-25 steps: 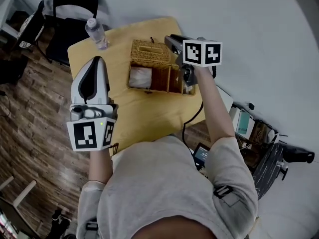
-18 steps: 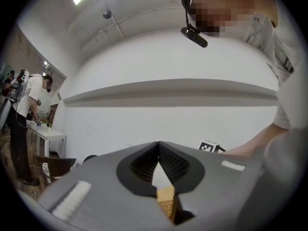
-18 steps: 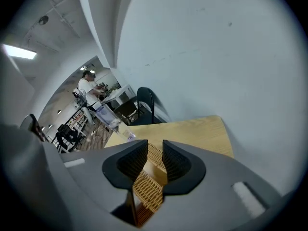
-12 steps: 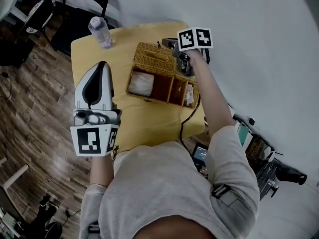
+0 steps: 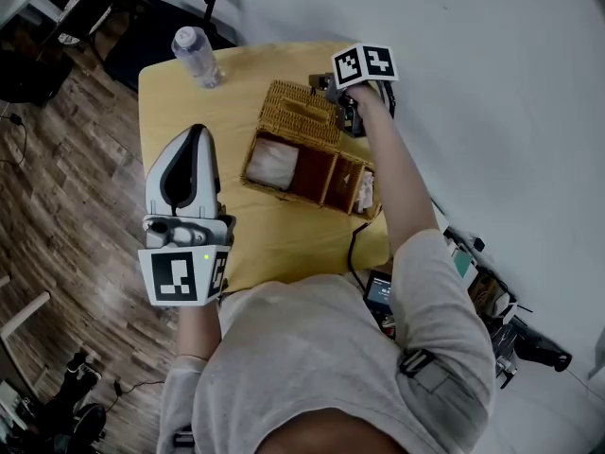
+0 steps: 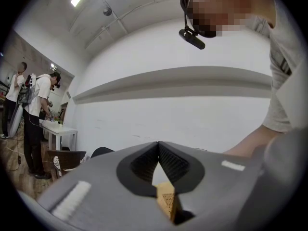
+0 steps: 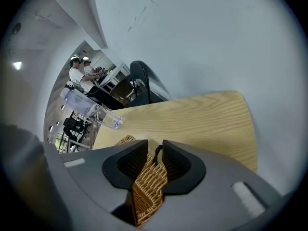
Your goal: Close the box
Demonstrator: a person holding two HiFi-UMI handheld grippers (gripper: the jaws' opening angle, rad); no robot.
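An open wicker box (image 5: pixel 312 174) stands on the yellow table (image 5: pixel 274 230), showing brown compartments and white contents. Its woven lid (image 5: pixel 295 113) is folded back on the far side. My right gripper (image 5: pixel 331 97) is at the lid's right end. In the right gripper view the lid's (image 7: pixel 149 186) edge and its dark loop sit between the jaws of that gripper (image 7: pixel 151 146), which is shut on it. My left gripper (image 5: pixel 194 132) hovers left of the box, apart from it, and in its own view this gripper (image 6: pixel 158 144) is shut on nothing.
A clear water bottle (image 5: pixel 197 55) stands at the table's far left corner, also seen as the bottle (image 7: pixel 91 110) in the right gripper view. A black chair (image 5: pixel 170 8) is beyond it. A white wall runs along the right. People stand at a distant white table (image 6: pixel 55 129).
My right gripper has shifted toward the table's far edge and tipped downward on the lid; the lid's loop now shows between its jaws. The left gripper has hardly moved.
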